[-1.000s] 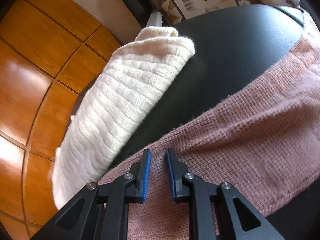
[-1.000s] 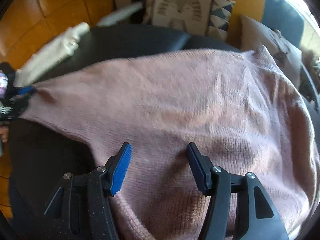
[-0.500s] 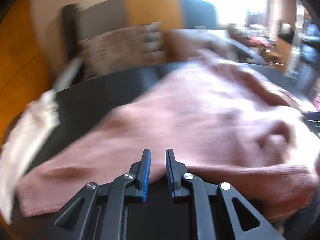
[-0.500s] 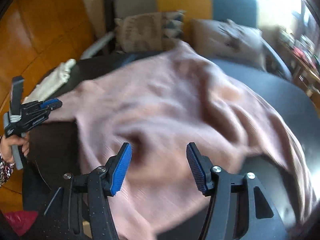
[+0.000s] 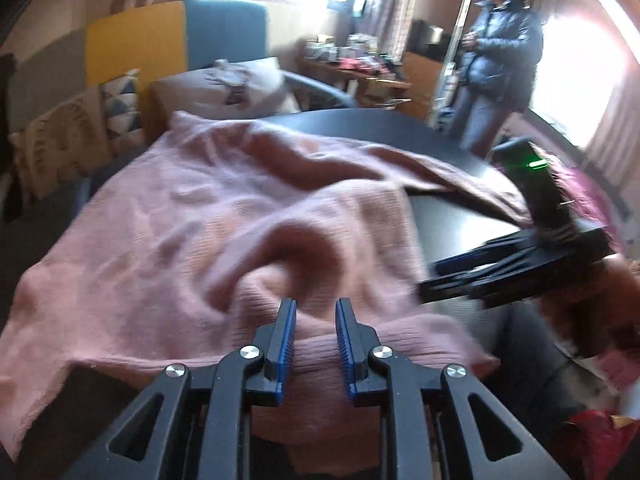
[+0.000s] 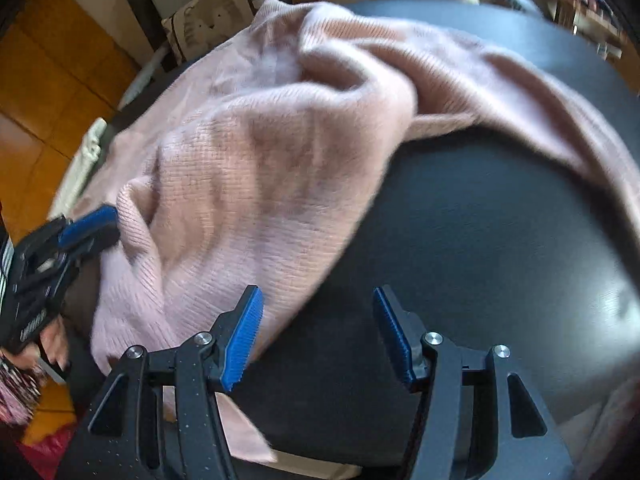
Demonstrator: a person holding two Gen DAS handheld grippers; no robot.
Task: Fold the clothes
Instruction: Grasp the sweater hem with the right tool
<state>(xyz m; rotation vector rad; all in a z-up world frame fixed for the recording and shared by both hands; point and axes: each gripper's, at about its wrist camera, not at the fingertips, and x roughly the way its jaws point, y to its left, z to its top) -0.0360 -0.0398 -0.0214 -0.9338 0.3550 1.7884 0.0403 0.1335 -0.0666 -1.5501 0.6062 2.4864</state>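
Sweater: one pink knit sweater point(image 5: 224, 216) lies rumpled across my round black table point(image 6: 500, 240), bunched toward 9 o'clock in the right wrist view, with one part trailing along the far rim toward 2 o'clock. It is not lying flat or squared.
Left claw: my left gripper point(image 5: 316, 334) has its blue pads a narrow gap apart, over the ribbed near edge of the sweater at 6 o'clock in its own view. Whether any knit is pinched between them I cannot tell.
Right claw: my right gripper point(image 6: 318, 338) stands wide open and holds nothing; the left pad sits just beside the sweater's edge, the right pad over bare table.
Step in hand, as I judge it: taking hold of the near edge with both claws, to spread or fold the body. The rumples fit either.
Doing it well: I'd grip the ribbed edge itself, not a loose ridge of knit, take one layer only, keep both claws level, and pull gently, since this soft knit stretches and drags.
Count: one pink sweater; one cream knit piece point(image 6: 86, 152) at 9 o'clock past it; two grippers; one table; several cushions point(image 5: 248, 84) on the seat behind, too blurred to number; one person standing point(image 5: 496, 52) at 1 o'clock in the left wrist view.
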